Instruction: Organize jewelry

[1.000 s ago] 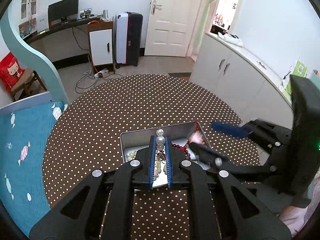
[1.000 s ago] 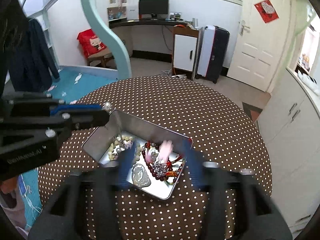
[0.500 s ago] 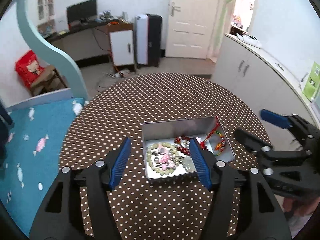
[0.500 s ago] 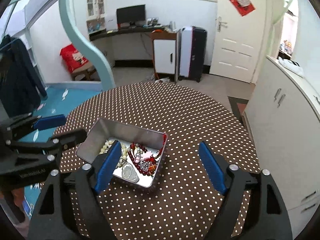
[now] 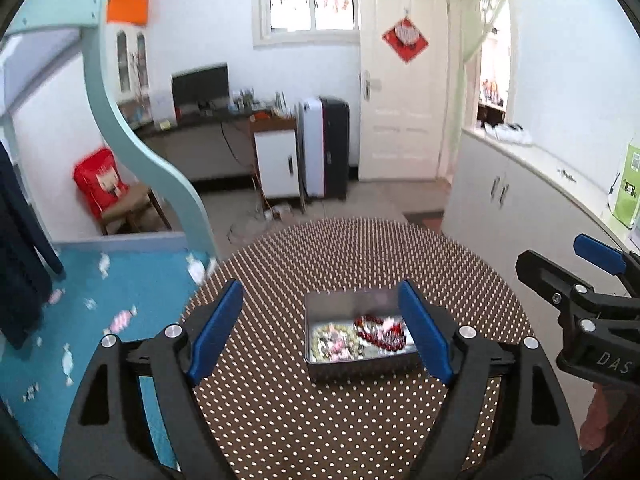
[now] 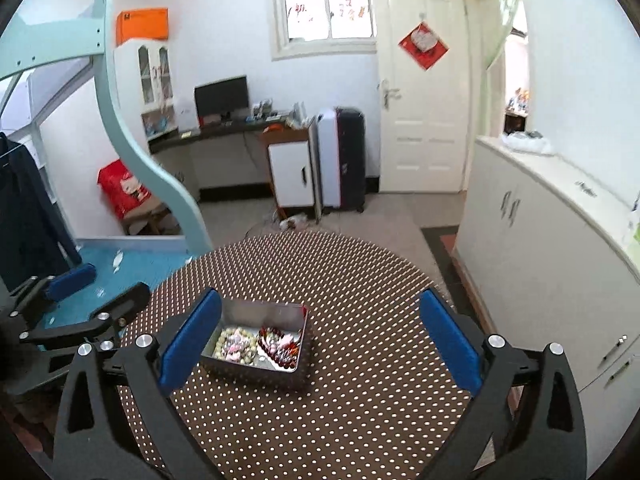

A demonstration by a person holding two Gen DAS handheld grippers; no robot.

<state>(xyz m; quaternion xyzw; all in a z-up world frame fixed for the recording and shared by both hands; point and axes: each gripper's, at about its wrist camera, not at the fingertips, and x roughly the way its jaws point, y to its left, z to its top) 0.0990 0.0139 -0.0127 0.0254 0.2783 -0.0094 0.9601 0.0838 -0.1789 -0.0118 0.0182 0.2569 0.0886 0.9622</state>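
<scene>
- The left gripper (image 5: 320, 320) is seen with its jaws spread wide, having just been opening; nothing is gripped between its 2 blue pads (image 5: 214, 330).
- The right gripper (image 6: 320, 340) is likewise spread wide, its jaws having just been opening, and nothing is pressed between its blue pads (image 6: 450, 340).
- A rectangular metal tin (image 5: 352, 364) is set on the round table (image 5: 360, 256), which is covered by a brown cloth with white dots.
- In the left wrist view the tin is framed between the left gripper's pads but lies beyond them on the table, untouched.
- In the right wrist view the tin (image 6: 260, 308) lies towards the left pad, and is not touched by either pad.
- 2 groups of jewelry are held in the tin: pale beads (image 6: 236, 346) with pink pieces on the left side, and red beads (image 6: 280, 346) on the right side.
- The same 2 groups are shown in the left wrist view, pale beads (image 5: 334, 340) to the left and red beads (image 5: 380, 332) to the right; finer detail is blurred.
- Each gripper is visible at the edge of the other's view: the right gripper (image 5: 568, 272) at the right edge, the left gripper (image 6: 92, 292) at the left edge.
- The table is seen clear of other items around the tin.
</scene>
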